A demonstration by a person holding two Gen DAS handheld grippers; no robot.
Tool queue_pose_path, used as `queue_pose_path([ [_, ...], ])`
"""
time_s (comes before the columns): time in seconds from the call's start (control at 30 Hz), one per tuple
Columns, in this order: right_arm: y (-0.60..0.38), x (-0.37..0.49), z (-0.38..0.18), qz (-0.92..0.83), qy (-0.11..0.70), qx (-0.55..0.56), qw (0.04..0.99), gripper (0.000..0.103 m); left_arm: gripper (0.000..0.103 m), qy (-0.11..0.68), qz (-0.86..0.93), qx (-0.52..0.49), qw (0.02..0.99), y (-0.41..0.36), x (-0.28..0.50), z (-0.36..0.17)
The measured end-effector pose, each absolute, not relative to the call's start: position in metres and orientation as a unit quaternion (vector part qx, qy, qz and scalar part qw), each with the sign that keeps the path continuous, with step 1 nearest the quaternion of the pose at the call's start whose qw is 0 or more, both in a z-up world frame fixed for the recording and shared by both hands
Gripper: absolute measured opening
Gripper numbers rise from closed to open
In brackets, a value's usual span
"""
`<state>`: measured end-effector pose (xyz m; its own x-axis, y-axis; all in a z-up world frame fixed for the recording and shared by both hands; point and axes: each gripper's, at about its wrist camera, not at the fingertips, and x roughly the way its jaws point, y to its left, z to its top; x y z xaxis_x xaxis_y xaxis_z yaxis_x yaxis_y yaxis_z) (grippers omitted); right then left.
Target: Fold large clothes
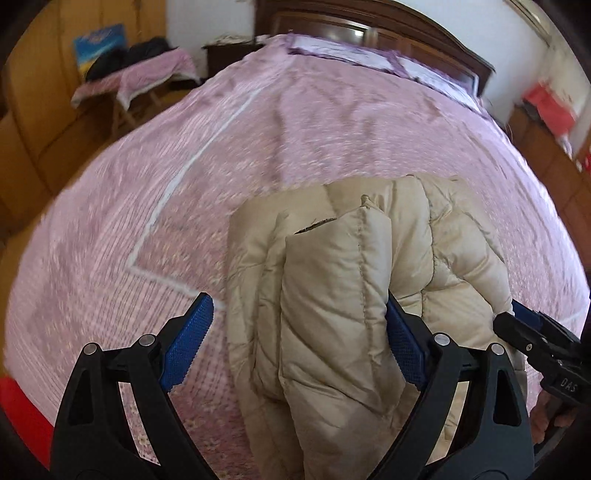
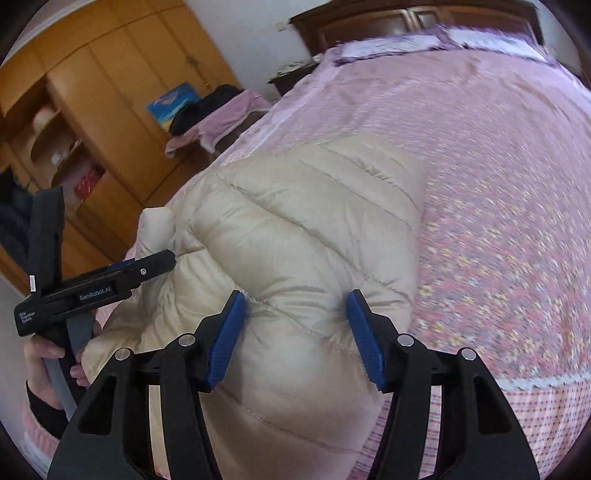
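A beige quilted puffer jacket (image 1: 332,295) lies bunched on the pink bedspread (image 1: 258,129). My left gripper (image 1: 299,332) is open wide, its fingers on either side of a raised fold of the jacket; the left pad (image 1: 188,339) stands clear of the cloth. In the right wrist view my right gripper (image 2: 295,332) is closed on a thick fold of the jacket (image 2: 295,240), both blue pads pressed into it. The right gripper (image 1: 532,336) shows at the right edge of the left view, and the left gripper (image 2: 110,284) at the left of the right view.
The bed has a dark wooden headboard (image 1: 369,29) and pillows at the far end. A wooden wardrobe (image 2: 92,92) stands to the left, with a small cloth-covered table (image 1: 147,77) holding dark clothes beside the bed.
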<state>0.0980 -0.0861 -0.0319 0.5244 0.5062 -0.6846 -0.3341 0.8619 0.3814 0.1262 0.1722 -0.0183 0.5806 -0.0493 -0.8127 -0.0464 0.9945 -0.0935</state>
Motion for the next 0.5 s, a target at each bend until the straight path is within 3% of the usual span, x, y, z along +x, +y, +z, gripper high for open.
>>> queue_pose_path([
  [0.23, -0.060, 0.093, -0.037, 0.247, 0.417, 0.059, 0.872, 0.058, 0.092, 0.451, 0.023, -0.072, 0.889, 0.197, 0.117, -0.038],
  [0.5, -0.065, 0.084, -0.039, 0.249, 0.405, 0.062, 0.877, 0.058, 0.091, 0.379, 0.026, -0.108, 0.919, 0.207, 0.090, -0.023],
])
